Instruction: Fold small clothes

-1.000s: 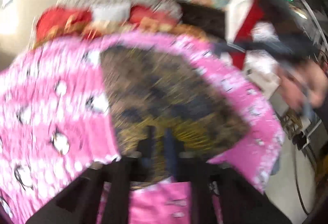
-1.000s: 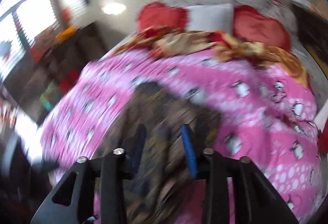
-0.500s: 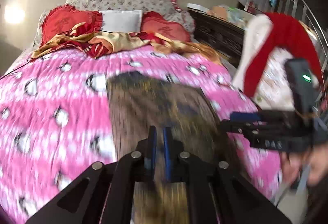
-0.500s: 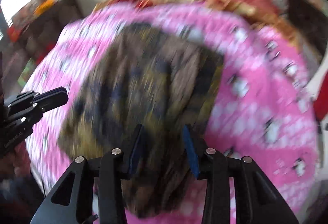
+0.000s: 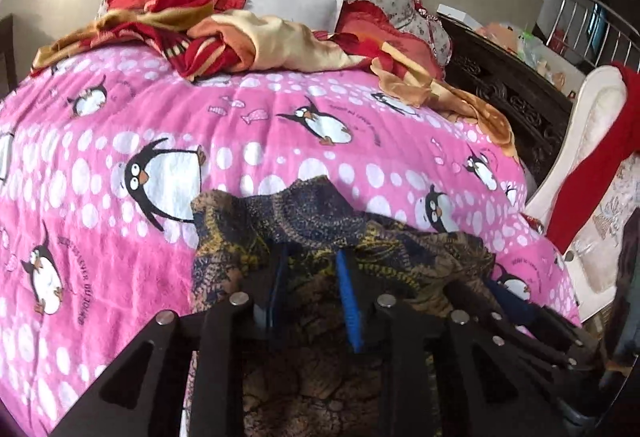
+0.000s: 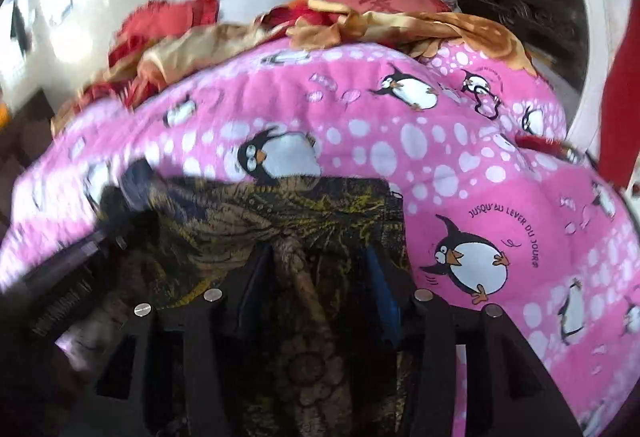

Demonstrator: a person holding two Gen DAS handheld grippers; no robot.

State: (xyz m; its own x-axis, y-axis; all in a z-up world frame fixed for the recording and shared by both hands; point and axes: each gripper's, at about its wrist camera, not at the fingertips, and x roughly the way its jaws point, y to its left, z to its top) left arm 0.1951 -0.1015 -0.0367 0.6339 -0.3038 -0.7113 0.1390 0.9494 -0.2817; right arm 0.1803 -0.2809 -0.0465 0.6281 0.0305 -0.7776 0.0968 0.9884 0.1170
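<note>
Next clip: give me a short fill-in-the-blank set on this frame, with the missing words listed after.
1. The brown patterned garment lies on a pink blanket printed with ____.
2. The left gripper has its fingers ____, with fabric between them.
3. The pads on the right gripper are ____ in colour.
4. At the head of the bed a ____ pillow sits between red cushions.

Missing words: penguins; open; blue; white

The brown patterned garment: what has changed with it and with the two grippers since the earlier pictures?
The brown patterned garment, spread flat on the pink penguin blanket a second ago, is now bunched up near the bed's front edge. The left gripper, nearly shut half a second ago, now has its fingers apart over the cloth. The right gripper is lower, its fingers astride a gathered fold. The blanket and pillows stayed.
</note>
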